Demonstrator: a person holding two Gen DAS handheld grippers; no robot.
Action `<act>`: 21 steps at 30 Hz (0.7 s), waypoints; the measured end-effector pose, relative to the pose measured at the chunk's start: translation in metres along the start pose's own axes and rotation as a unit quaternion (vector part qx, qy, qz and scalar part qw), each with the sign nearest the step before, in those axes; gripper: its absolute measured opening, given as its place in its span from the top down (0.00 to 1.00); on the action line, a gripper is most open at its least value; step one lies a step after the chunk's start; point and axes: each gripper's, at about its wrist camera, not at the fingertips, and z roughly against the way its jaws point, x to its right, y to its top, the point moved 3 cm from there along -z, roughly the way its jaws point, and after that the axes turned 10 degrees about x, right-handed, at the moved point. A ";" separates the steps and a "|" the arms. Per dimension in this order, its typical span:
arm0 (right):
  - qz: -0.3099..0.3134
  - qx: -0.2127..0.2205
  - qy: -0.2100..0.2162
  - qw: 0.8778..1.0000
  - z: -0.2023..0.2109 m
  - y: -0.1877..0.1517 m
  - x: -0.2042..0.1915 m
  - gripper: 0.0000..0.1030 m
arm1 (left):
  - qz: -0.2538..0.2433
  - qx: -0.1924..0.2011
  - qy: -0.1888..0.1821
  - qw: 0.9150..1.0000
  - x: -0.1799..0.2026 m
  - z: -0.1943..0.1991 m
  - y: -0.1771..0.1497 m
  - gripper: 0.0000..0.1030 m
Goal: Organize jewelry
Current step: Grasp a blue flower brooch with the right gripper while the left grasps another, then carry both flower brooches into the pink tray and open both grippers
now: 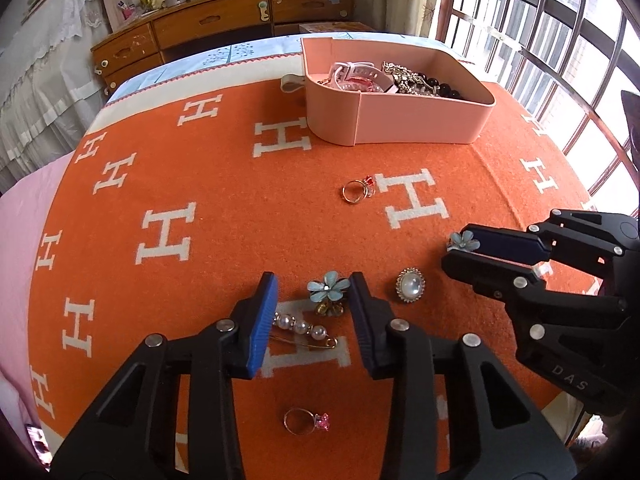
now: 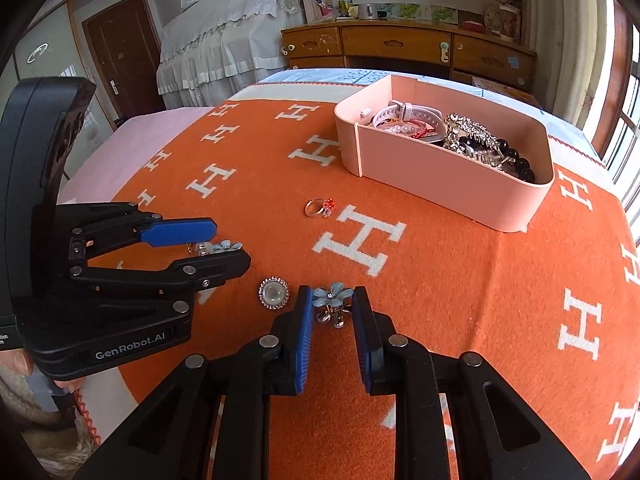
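Two matching blue flower earrings lie on the orange blanket. One earring (image 1: 325,287) sits between my left gripper's (image 1: 313,284) fingers. It touches the right finger only, so that gripper is open. A pearl pin (image 1: 304,330) lies under the same gap. My right gripper (image 2: 333,292) is shut on the other flower earring (image 2: 332,297), low over the blanket. An oval pearl brooch (image 1: 410,285) rests between the two grippers. A red-stone ring (image 1: 356,191) lies farther out, and a pink-stone ring (image 1: 306,422) lies close below my left gripper.
A pink box (image 1: 400,120) stands at the far side, holding a watch, necklaces and black beads. The orange H-patterned blanket (image 1: 200,160) covers the bed. A barred window is at the right, and a wooden dresser stands behind the bed.
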 end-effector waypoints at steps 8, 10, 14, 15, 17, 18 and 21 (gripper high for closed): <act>-0.003 -0.002 0.001 1.000 0.000 0.000 0.000 0.81 | 0.012 0.002 -0.011 1.000 -0.002 -0.001 0.003 0.84; -0.002 0.000 0.000 1.000 0.002 0.001 0.000 0.81 | 0.018 0.003 -0.015 1.000 -0.003 0.002 0.003 0.84; -0.002 0.006 0.000 1.000 0.007 0.005 -0.003 0.81 | 0.029 0.009 -0.025 0.999 -0.004 0.009 0.006 0.84; -0.001 0.007 0.000 1.000 0.009 0.006 -0.004 0.81 | 0.031 0.012 -0.028 0.999 -0.004 0.013 0.006 0.84; -0.003 0.012 0.002 1.000 0.014 0.010 -0.006 0.81 | 0.033 0.019 -0.035 0.999 -0.004 0.020 0.010 0.84; -0.004 0.015 0.003 1.000 0.016 0.012 -0.007 0.81 | 0.034 0.023 -0.039 0.998 -0.003 0.024 0.013 0.84; -0.007 0.023 0.005 1.000 0.024 0.021 -0.008 0.81 | 0.035 0.033 -0.051 0.998 -0.003 0.038 0.025 0.84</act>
